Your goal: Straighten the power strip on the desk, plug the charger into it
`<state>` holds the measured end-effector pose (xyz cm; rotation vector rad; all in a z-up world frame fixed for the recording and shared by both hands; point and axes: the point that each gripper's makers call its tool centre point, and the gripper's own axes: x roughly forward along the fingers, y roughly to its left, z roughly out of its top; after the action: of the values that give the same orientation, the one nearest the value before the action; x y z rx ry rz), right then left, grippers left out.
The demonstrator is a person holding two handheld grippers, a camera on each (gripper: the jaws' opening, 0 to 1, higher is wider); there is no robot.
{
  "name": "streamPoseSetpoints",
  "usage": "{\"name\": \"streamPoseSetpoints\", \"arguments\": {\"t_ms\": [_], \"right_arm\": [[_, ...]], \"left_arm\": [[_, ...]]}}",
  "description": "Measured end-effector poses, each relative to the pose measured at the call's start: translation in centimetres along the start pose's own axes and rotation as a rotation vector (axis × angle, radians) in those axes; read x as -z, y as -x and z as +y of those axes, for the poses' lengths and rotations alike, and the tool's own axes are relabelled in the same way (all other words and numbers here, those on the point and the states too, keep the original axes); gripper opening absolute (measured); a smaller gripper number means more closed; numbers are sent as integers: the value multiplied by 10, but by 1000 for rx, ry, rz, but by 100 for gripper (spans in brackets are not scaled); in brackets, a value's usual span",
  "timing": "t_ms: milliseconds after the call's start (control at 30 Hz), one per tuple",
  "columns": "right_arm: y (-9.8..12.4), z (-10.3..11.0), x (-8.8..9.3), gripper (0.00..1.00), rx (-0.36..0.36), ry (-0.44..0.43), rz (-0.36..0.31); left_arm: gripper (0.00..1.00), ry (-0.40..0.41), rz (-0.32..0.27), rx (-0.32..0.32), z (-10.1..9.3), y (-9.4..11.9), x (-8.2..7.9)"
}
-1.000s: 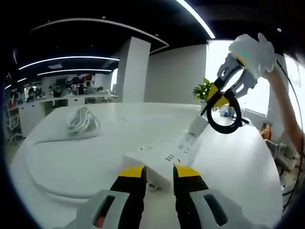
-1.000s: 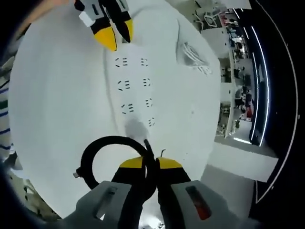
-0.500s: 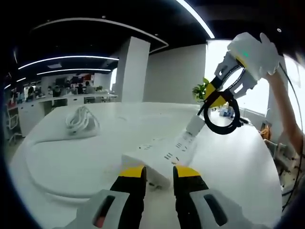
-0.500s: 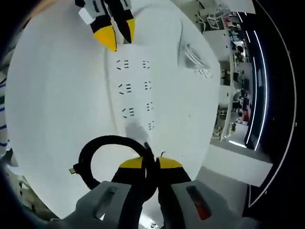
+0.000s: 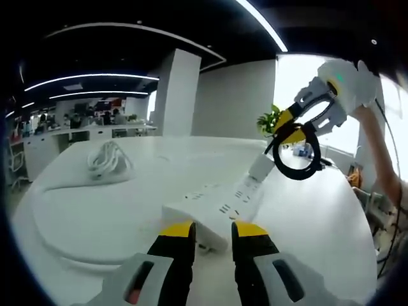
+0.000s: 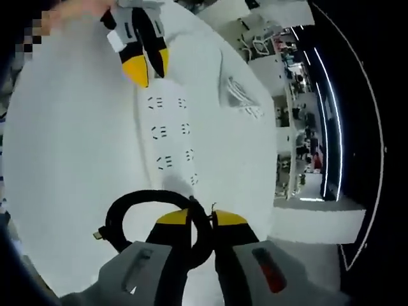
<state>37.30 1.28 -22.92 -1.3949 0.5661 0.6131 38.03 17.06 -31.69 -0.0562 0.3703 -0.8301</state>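
A white power strip (image 5: 220, 203) lies on the round white table (image 5: 95, 210), running away from me. My left gripper (image 5: 212, 231) is shut on its near end. Above its far end my right gripper (image 5: 290, 127) is shut on a looped black cable (image 5: 298, 159). A white charger block (image 5: 261, 167) sits under that cable at the strip's far end, and I cannot tell whether it is plugged in. From above, the power strip (image 6: 169, 137) shows its rows of sockets. The left gripper (image 6: 148, 64) is at its far end, and the right gripper (image 6: 203, 220) pinches the cable loop (image 6: 124, 213).
A coil of white cable (image 5: 108, 159) lies on the table at the left, and that coil (image 6: 242, 99) sits right of the strip seen from above. A green plant (image 5: 271, 120) stands behind. Office desks with people line the far left. The table edge curves close in front.
The right gripper has tilted slightly above the strip's far end, still holding the cable. The strip and the left gripper have stayed put.
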Motion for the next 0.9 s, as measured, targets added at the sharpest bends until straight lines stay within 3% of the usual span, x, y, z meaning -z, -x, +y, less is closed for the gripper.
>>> {"name": "streamPoseSetpoints", "arguments": {"t_ms": [100,267,433,667,900], "right_arm": [[5,9,-10,14,-47,-26,-89],[16,-5,-9,13,41,-49,-125],[34,-17,-13,13,134,-100,-260],[53,-43,10,14,294,-178,-300],[50,-44,38,13,308,-253,-331]], "left_arm": [[22,6,2,-2,0,0,2],[22,3,5,-9,2,-1,2],[22,-14,-4,-34,7,-2,-1],[22,-29,-60,-51,11,2,-13],[22,-41,-95,-27,7,1,-21]]}}
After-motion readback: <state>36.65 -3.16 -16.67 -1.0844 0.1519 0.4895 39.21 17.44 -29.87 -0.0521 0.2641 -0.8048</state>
